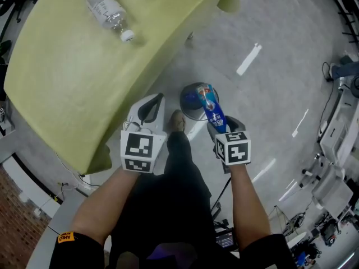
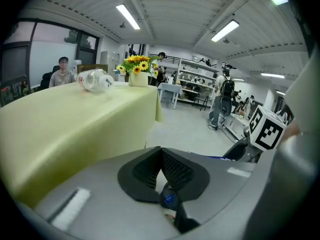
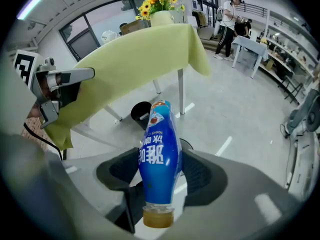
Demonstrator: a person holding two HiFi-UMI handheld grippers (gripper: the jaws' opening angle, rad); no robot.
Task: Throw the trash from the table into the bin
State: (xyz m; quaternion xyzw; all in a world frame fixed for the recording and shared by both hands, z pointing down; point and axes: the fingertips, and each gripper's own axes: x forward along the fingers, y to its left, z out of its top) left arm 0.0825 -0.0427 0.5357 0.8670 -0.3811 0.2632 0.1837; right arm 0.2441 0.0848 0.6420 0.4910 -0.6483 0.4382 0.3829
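Right gripper (image 3: 161,171) clasps a blue-labelled plastic bottle (image 3: 160,154) over the dark round bin (image 1: 190,102); one clear plastic bottle (image 1: 106,7) is left on the yellow-green clothed table (image 1: 73,66).

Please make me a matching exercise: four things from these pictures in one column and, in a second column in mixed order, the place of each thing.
Things:
1. clear bottle
2. blue bottle
3. bin
4. vase of yellow flowers

Places:
a. on the floor, beside the table
b. standing upright on the table
c. between the jaws of the right gripper
d. lying on its side on the table

Pairs: 1-d; 2-c; 3-a; 4-b
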